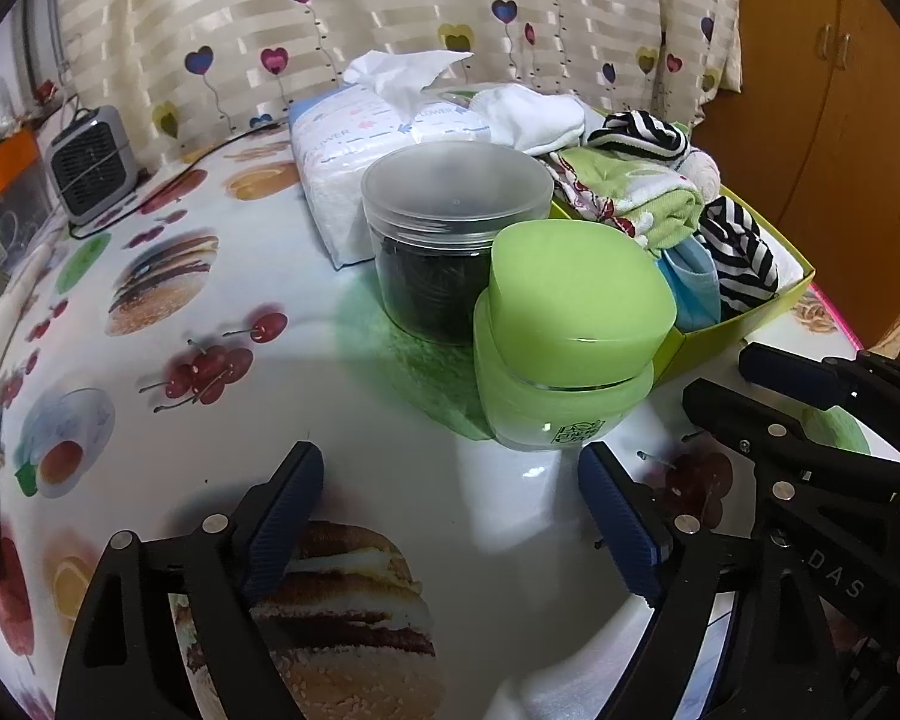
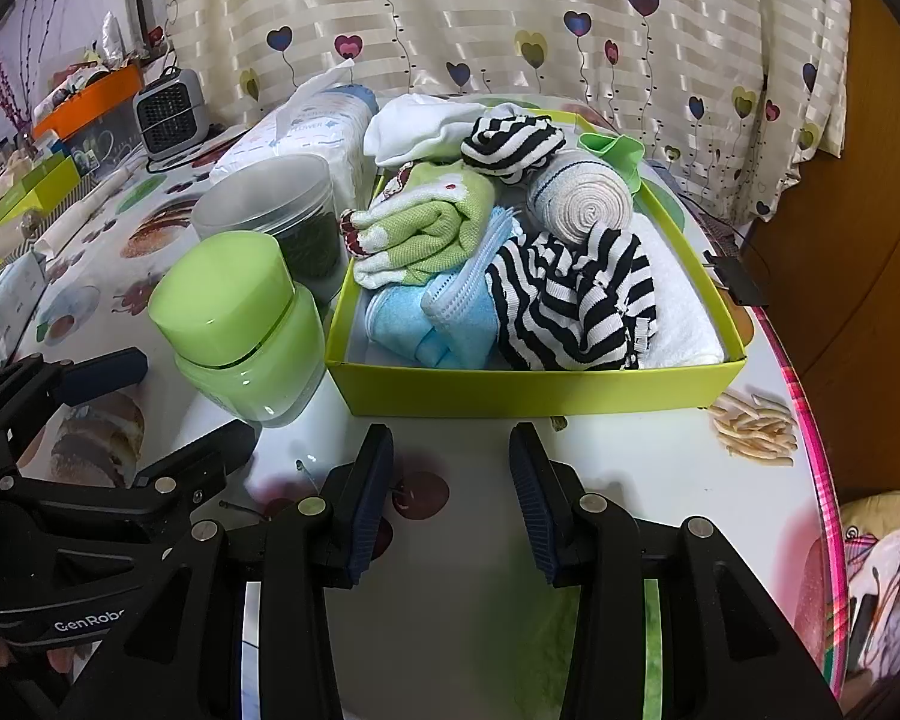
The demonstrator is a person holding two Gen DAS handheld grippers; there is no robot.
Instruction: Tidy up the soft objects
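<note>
A lime-green box [image 2: 534,387] sits on the printed tablecloth and holds several soft things: a black-and-white striped cloth [image 2: 576,300], a green towel [image 2: 432,228], a blue cloth [image 2: 420,318], a rolled bandage [image 2: 582,198] and a white sock [image 2: 420,126]. My right gripper [image 2: 450,438] stands open just in front of the box's near wall, with nothing between its fingers. To the left, my left gripper [image 1: 450,462] is wide open and empty over the table, close before a green-lidded jar [image 1: 570,324]. The box [image 1: 750,318] lies right of that jar.
A clear jar with dark contents [image 1: 444,210] stands behind the green jar, and a tissue pack [image 1: 342,162] behind that. A small grey heater [image 1: 90,162] is at the far left. The table's pink edge [image 2: 810,420] runs along the right, beside a wooden cabinet [image 1: 840,120].
</note>
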